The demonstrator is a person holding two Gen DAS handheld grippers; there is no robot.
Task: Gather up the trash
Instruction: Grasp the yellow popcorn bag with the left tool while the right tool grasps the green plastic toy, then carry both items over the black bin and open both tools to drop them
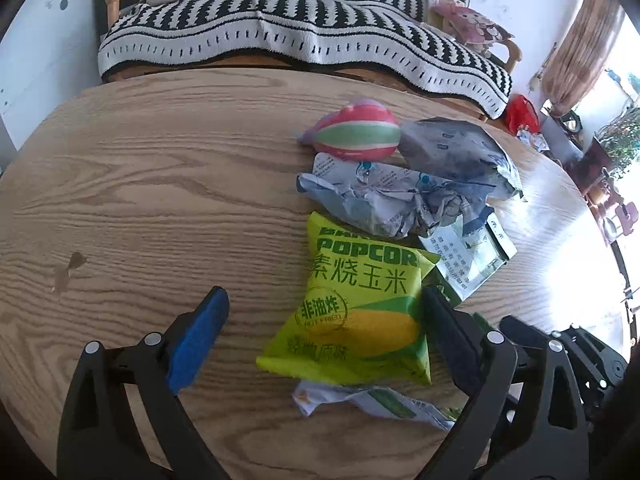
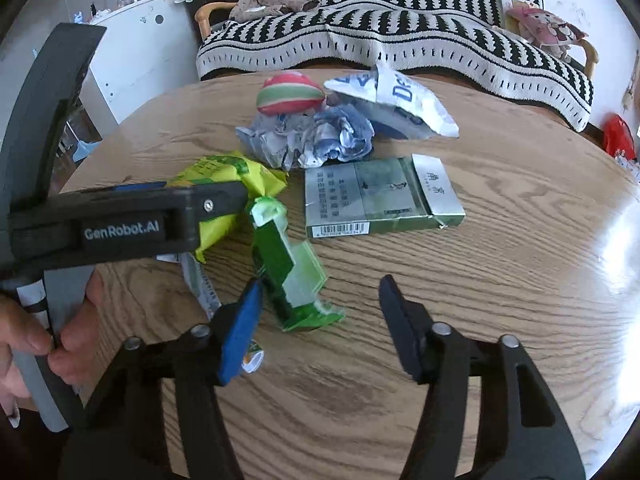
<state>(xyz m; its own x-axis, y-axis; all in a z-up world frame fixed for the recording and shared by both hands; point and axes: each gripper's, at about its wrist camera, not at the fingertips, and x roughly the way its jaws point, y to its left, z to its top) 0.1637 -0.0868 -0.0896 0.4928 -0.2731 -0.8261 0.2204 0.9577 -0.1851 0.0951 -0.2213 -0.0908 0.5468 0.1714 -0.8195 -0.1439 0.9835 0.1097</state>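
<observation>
A yellow-green popcorn bag (image 1: pixel 360 312) lies on the round wooden table (image 1: pixel 160 180). It sits between the fingers of my left gripper (image 1: pixel 324 292). The black finger is at the bag's right edge and the blue pad (image 1: pixel 200 340) stands well clear, so the gripper is open. In the right wrist view, a crushed green carton (image 2: pixel 296 268) lies in front of my right gripper (image 2: pixel 320 282). The blue pad (image 2: pixel 240 328) is close to the carton's left side and the other finger is apart from it. This gripper is open and holds nothing.
Behind these lie a crumpled blue-white wrapper (image 2: pixel 320 140), a white bag (image 2: pixel 400 100), a pink-green striped ball (image 2: pixel 290 94) and a flattened silver-green cigarette box (image 2: pixel 380 200). Another wrapper (image 1: pixel 372 400) pokes out under the popcorn bag. A sofa with a striped blanket (image 1: pixel 300 32) is beyond the table.
</observation>
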